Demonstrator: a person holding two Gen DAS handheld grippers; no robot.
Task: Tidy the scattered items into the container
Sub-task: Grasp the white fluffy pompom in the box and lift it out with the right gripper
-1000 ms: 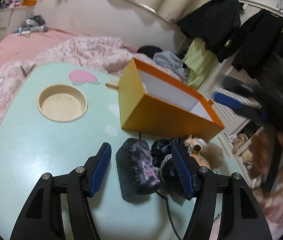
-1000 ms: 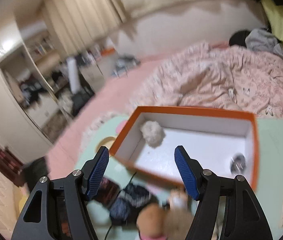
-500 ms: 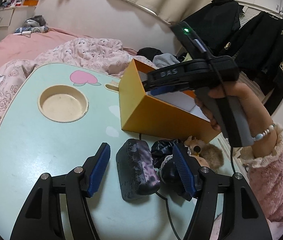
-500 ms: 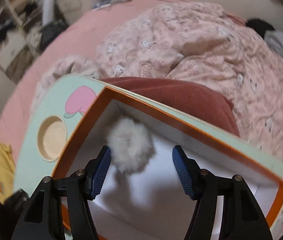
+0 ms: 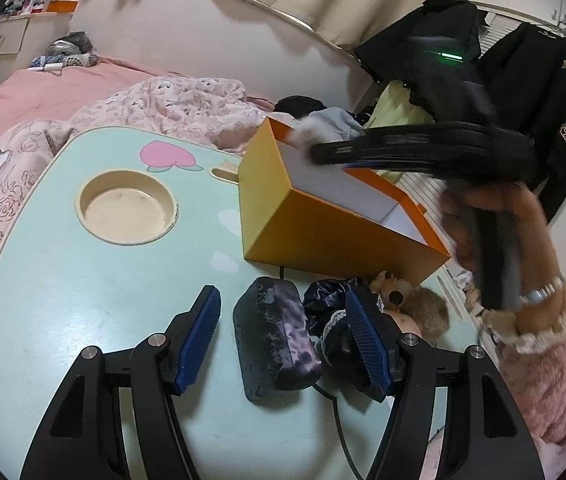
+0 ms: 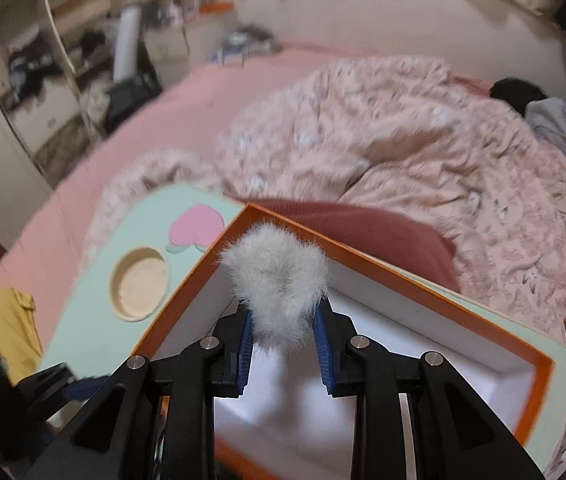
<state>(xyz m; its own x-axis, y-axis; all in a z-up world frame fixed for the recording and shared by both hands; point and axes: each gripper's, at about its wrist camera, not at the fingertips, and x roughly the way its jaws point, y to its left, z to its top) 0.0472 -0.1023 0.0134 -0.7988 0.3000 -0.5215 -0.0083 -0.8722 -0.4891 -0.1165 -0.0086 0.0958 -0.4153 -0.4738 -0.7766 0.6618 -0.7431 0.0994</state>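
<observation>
One orange box (image 5: 335,236), past the left jaws. One purple pouch (image 5: 273,338) between those jaws. One doll (image 5: 411,308) and one dark cloth (image 5: 329,304) beside the right-hand jaw. One round cup hole (image 5: 127,208) far ahead, to the left. One fluffy white ball (image 6: 279,276) between the right jaws.

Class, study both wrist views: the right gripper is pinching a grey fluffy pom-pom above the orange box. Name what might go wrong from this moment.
1. The right gripper pinches the fluffy pom-pom only by its lower end; soft fur may slip out.
2. It hangs near the orange box's far rim, so a release might land it outside.
3. The left gripper, open around the purple pouch, has a black cable nearby that could snag.
</observation>
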